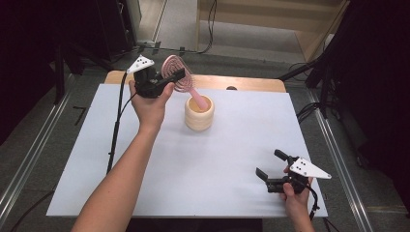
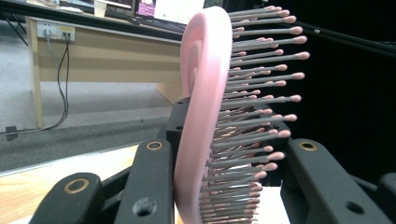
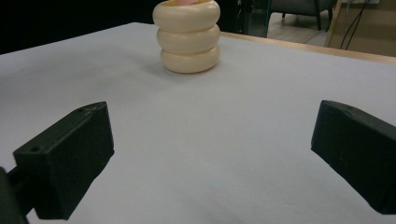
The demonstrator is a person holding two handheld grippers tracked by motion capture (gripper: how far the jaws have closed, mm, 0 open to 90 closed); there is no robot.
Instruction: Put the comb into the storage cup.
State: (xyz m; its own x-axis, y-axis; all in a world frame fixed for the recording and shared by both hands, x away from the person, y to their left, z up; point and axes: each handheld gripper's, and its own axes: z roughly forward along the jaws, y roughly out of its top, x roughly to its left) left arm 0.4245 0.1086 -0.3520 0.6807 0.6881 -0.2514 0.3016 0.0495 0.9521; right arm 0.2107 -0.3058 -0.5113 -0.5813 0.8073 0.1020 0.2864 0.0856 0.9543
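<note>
High view: near the table's far edge, the left gripper (image 1: pixel 167 79) pinches the head of a pink hairbrush (image 1: pixel 180 77), its handle angled down into a cream ribbed cup (image 1: pixel 199 118), seemingly to stand it there. Near the front right corner, the right gripper (image 1: pixel 270 169) waits with jaws spread, holding nothing.

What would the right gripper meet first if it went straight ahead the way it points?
Probably the cream holder: it stands ahead of the open right gripper, a little left of centre, with bare table between.
</note>
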